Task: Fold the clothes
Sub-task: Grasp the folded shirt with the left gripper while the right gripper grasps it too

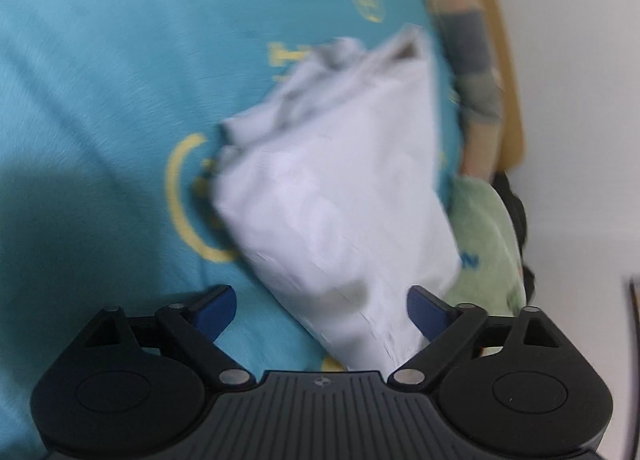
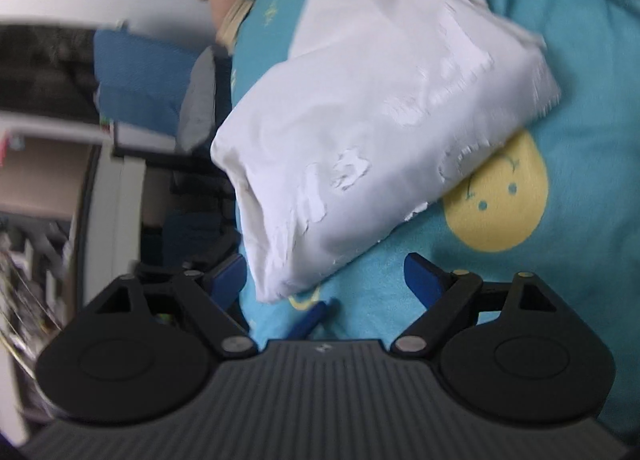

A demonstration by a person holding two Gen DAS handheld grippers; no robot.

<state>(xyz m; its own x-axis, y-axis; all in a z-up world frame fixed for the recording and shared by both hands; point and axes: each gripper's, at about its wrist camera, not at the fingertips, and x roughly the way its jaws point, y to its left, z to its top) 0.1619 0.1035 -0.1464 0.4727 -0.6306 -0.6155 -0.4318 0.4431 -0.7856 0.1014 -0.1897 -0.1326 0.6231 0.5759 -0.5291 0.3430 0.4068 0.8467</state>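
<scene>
The white garment [image 1: 336,195] lies on the bed [image 1: 100,79], on the blue-green sheet with yellow shapes. It is already folded into a thick, short bundle. In the right wrist view the white garment [image 2: 380,99] has a rounded folded edge near the side of the bed and looser, rumpled layers at the far end. One corner covers part of a yellow smiley face [image 2: 500,195] printed on the sheet.

The left hand-held gripper [image 1: 322,306] is spread wide. The near end of the bundle sits between its blue fingers, but nothing is pinched. The right hand-held gripper [image 2: 324,280] is spread wide too, with a corner of the bundle just in front of it. It holds nothing.

So most of the folding of this piece looks done. What may be left is to tidy the messy far end, or make one more fold, and then put it aside. Both pictures are blurry, so I cannot tell how neat the layers are.

Beside the bed lies a green cloth [image 1: 484,236]. I cannot tell if it needs folding too.
</scene>
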